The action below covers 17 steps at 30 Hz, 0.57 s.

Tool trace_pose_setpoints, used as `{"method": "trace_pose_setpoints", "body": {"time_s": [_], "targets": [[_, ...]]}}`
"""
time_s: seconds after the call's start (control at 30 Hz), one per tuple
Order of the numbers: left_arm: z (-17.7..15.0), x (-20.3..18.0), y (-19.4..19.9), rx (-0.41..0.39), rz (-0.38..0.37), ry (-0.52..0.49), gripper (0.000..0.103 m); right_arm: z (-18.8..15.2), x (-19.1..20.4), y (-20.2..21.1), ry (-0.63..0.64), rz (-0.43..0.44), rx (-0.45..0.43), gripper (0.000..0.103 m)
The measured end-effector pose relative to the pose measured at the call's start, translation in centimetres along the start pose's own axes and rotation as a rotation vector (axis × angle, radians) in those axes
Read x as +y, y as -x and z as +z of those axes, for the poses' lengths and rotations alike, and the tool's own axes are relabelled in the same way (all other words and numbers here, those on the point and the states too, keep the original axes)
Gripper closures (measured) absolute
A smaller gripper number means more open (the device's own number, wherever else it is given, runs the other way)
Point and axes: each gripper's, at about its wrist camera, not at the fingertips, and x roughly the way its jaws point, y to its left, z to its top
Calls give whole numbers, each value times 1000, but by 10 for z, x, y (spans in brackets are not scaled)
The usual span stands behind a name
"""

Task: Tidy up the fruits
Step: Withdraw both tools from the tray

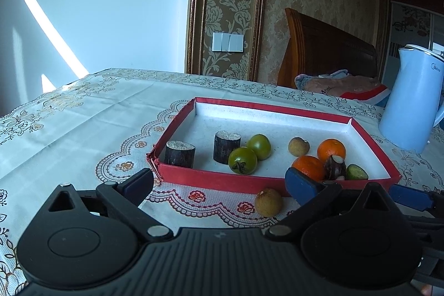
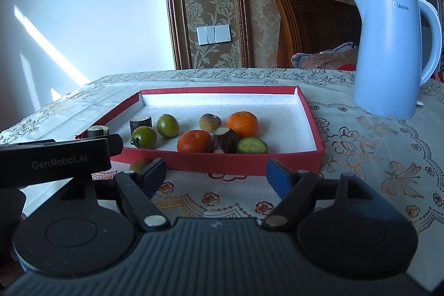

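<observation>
Left wrist view: left gripper (image 1: 222, 181) fingers spread, empty; 1 longan (image 1: 268, 202) lies between them at 12 o'clock, outside the red tray (image 1: 211, 179). Right gripper (image 2: 219, 171) spread, empty.

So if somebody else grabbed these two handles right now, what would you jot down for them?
Left tool: open, holding nothing.
Right tool: open, holding nothing.
Red tray holds two sugarcane pieces, two green tomatoes, two oranges, one longan, a water chestnut and a cucumber piece.
Left to do: one longan lies on the tablecloth just before the tray's near wall, between the left tool's fingers. Probably pick it up and put it in.
</observation>
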Motion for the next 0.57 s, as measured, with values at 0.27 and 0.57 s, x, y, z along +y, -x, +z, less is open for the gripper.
{"method": "trace_pose_setpoints", "body": {"time_s": [0.27,0.57], "targets": [[-1,-1,1,-16,3,-7,1,0,-1,0,-1,2,0,25],[-2,-2,4,-42,12,-23,1,0,0,0,-1,1,1,23]]}}
